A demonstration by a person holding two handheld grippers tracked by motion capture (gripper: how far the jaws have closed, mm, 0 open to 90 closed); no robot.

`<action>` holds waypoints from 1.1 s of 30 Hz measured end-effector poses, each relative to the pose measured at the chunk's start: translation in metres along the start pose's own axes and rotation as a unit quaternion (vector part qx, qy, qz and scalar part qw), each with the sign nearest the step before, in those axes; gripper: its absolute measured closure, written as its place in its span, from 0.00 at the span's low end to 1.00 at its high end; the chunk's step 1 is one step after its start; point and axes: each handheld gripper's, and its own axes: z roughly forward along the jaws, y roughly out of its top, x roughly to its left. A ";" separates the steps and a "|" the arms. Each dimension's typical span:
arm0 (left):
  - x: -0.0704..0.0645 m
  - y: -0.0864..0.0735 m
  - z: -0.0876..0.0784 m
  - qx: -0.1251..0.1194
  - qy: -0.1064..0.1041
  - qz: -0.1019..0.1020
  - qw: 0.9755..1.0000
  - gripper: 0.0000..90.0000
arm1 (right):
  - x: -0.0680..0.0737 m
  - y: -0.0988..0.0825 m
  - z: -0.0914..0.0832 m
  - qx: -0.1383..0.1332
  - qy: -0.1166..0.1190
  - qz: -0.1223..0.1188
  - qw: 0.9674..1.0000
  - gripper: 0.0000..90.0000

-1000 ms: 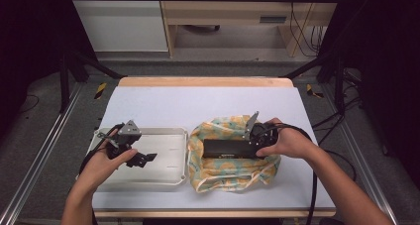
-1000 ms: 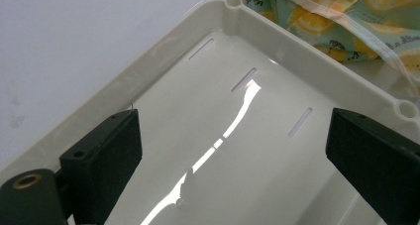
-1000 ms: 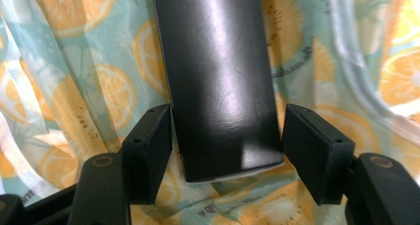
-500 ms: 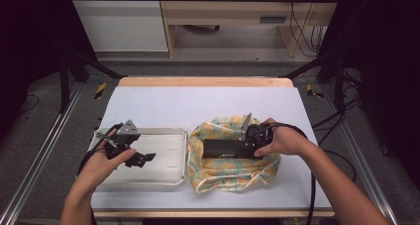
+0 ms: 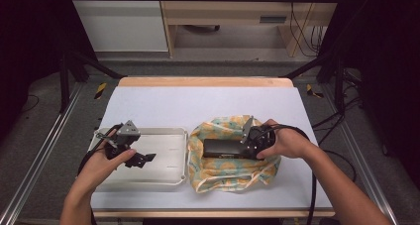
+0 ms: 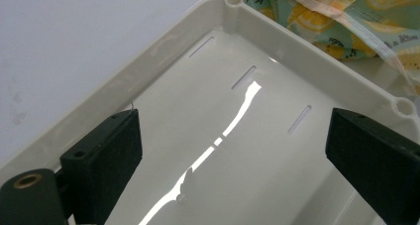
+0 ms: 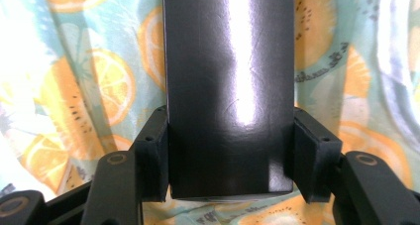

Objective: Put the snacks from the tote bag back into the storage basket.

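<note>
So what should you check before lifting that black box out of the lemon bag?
1. Right gripper pads flat against both sides of the glossy black rectangular box; its jaws have just been closing: ok.
2. Box end seated between the pads, not at their tips: ok.
3. Fruit-print fabric bag lying open around the box: ok.
4. Fabric caught under the box: cannot tell.
5. Cream plastic tray bare inside and beside the bag: ok.
6. Left gripper open, nothing between its jaws, over the tray: ok.
</note>
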 end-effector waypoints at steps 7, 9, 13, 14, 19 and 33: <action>0.001 -0.001 -0.003 -0.003 0.001 -0.001 1.000 0.08 | 0.002 -0.003 -0.008 -0.013 -0.011 -0.004 1.000 0.48; 0.002 -0.001 -0.004 -0.004 0.002 -0.001 1.000 0.08 | 0.003 -0.004 -0.011 -0.020 -0.014 -0.002 1.000 0.48; 0.003 -0.002 -0.005 -0.004 0.002 -0.003 1.000 0.08 | 0.003 -0.006 -0.017 -0.034 -0.016 0.006 0.999 0.48; 0.003 -0.002 -0.005 -0.003 0.002 -0.003 1.000 0.08 | 0.003 -0.006 -0.017 -0.038 -0.019 0.002 0.999 0.48; 0.002 -0.001 -0.004 -0.004 0.001 -0.001 1.000 0.08 | 0.002 -0.008 -0.024 -0.061 -0.026 0.014 0.998 0.48; -0.005 0.012 0.002 0.010 -0.014 0.016 1.000 0.08 | 0.009 -0.024 -0.055 -0.107 -0.043 0.043 0.992 0.48</action>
